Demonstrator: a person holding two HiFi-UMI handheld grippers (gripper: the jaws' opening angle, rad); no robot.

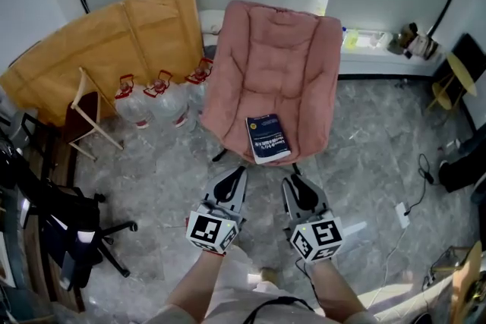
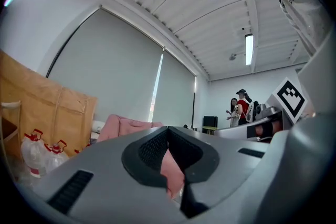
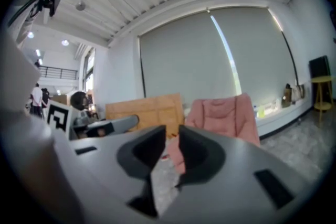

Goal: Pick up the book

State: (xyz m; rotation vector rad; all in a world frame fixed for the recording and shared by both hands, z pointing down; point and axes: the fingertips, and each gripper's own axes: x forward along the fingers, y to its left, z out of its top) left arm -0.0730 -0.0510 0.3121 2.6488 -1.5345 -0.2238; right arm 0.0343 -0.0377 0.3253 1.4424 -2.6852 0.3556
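Two empty tongs face the dark blue paper book (image 1: pixel 268 138) on a pink padded chair (image 1: pixel 273 64). The left gripper (image 1: pixel 240 174) is pinched shut and the right gripper (image 1: pixel 291 182) is slightly apart. Beside the chair stand clear plastic jugs (image 1: pixel 163 99).

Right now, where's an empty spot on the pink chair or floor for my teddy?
The chair is bare behind the book, up to its back. The floor right of the chair is bare until the cable. Left of it, water jugs crowd the floor.

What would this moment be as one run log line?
stage: before grasp | book: flat on pink chair seat, untouched | left gripper: shut, empty | right gripper: slightly open, empty
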